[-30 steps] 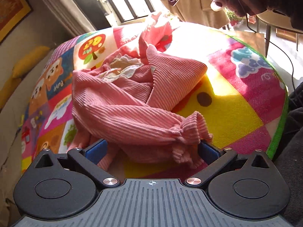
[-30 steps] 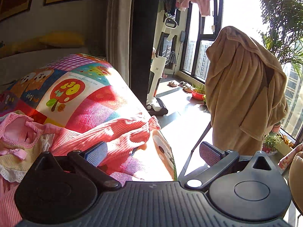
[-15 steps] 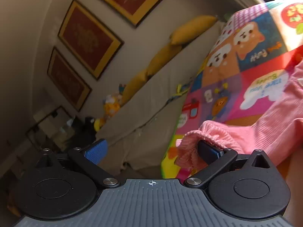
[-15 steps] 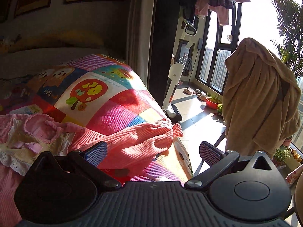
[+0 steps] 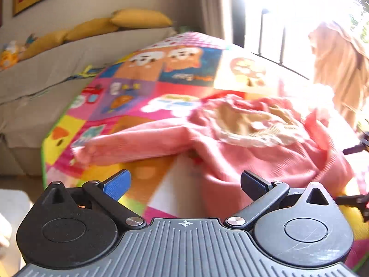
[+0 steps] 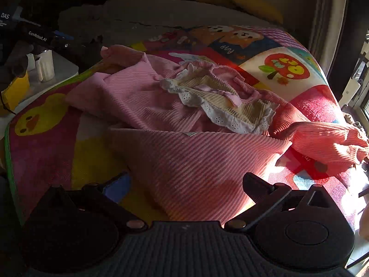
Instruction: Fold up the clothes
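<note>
A pink ribbed child's garment lies spread on a colourful play mat. Its cream lace collar faces up. One sleeve stretches out flat toward the mat's left edge. The other sleeve lies in sunlight at the right. My left gripper is open just in front of the garment, holding nothing. My right gripper is open low over the near hem, with the cloth lying between its fingers. In the right wrist view, the left gripper shows at the far left.
A grey sofa with yellow cushions runs behind the mat. A bright window and a hanging beige robe stand to the right. White bottles sit on a small table beside the mat's left edge.
The sleeve that was bunched over the body now lies stretched out to the left, free of my left gripper. My right gripper has swung from the window side to face the garment's hem.
</note>
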`<action>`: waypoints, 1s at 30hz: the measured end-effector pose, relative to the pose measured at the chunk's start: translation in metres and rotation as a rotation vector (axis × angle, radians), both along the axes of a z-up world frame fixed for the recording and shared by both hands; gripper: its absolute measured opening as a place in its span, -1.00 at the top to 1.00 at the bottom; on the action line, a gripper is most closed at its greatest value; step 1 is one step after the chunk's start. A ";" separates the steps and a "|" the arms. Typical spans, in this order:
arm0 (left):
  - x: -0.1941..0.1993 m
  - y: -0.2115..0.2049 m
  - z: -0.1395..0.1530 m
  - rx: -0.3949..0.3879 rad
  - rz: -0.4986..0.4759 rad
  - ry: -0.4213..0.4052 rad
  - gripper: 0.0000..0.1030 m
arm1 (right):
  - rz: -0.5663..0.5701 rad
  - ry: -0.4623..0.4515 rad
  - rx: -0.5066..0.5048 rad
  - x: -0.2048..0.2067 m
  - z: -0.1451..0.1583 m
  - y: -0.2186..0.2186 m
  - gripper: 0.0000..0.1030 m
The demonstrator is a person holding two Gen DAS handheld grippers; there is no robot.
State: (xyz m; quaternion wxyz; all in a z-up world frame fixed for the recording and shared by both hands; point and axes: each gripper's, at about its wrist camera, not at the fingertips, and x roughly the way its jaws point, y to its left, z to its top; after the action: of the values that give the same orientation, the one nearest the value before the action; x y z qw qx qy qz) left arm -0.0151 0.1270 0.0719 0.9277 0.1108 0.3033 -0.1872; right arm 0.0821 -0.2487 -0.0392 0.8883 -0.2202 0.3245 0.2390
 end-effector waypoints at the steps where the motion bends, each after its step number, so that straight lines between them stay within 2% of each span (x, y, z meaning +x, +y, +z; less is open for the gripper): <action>1: -0.010 -0.019 -0.007 0.058 -0.066 -0.013 -1.00 | 0.000 -0.034 -0.059 -0.001 -0.006 0.009 -1.00; 2: -0.020 -0.037 -0.014 0.117 -0.133 -0.027 -1.00 | -0.025 -0.069 -0.099 0.002 -0.008 0.012 -1.00; 4: -0.039 -0.075 -0.027 0.235 -0.262 -0.055 -1.00 | -0.186 -0.191 -0.124 0.017 0.003 0.000 -1.00; 6: -0.045 -0.096 -0.046 0.423 -0.263 -0.136 -1.00 | -0.425 -0.338 -0.069 0.034 0.029 -0.032 -1.00; 8: -0.031 -0.102 -0.055 0.541 -0.198 -0.236 -1.00 | -0.583 -0.415 0.024 0.039 0.054 -0.062 -1.00; 10: -0.002 -0.094 -0.045 0.538 -0.034 -0.287 -1.00 | -0.584 -0.406 0.050 0.034 0.066 -0.076 -1.00; 13: 0.035 -0.059 -0.011 0.366 0.227 -0.283 -1.00 | -0.527 -0.375 0.002 0.018 0.061 -0.083 -1.00; 15: 0.039 -0.038 0.004 0.266 0.292 -0.254 -1.00 | -0.491 -0.339 -0.027 0.005 0.051 -0.084 -1.00; 18: 0.023 -0.017 0.012 0.207 0.281 -0.229 -1.00 | -0.450 -0.275 -0.045 -0.010 0.034 -0.082 -1.00; 20: 0.006 -0.013 0.010 0.192 0.205 -0.199 -1.00 | -0.424 -0.236 -0.045 -0.013 0.023 -0.075 -1.00; 24: -0.040 -0.031 -0.001 0.102 -0.108 -0.106 -1.00 | -0.371 -0.184 -0.045 -0.009 0.006 -0.056 -1.00; 26: -0.059 -0.059 -0.013 0.135 -0.227 -0.109 -1.00 | -0.393 -0.230 -0.010 0.002 0.016 -0.048 -1.00; 28: -0.077 -0.092 -0.030 0.213 -0.302 -0.127 -1.00 | -0.474 -0.303 0.100 0.013 0.045 -0.054 -1.00; 29: -0.081 -0.103 -0.038 0.257 -0.320 -0.135 -1.00 | -0.510 -0.330 0.166 0.017 0.059 -0.059 -1.00; 30: -0.082 -0.118 -0.052 0.335 -0.314 -0.167 -1.00 | -0.541 -0.350 0.234 0.020 0.073 -0.066 -1.00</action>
State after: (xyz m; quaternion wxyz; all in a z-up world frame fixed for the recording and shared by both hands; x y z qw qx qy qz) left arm -0.0972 0.0094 0.0203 0.8779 0.3241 0.2313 -0.2661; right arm 0.1017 -0.3142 0.0338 0.9810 -0.0604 0.1839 -0.0109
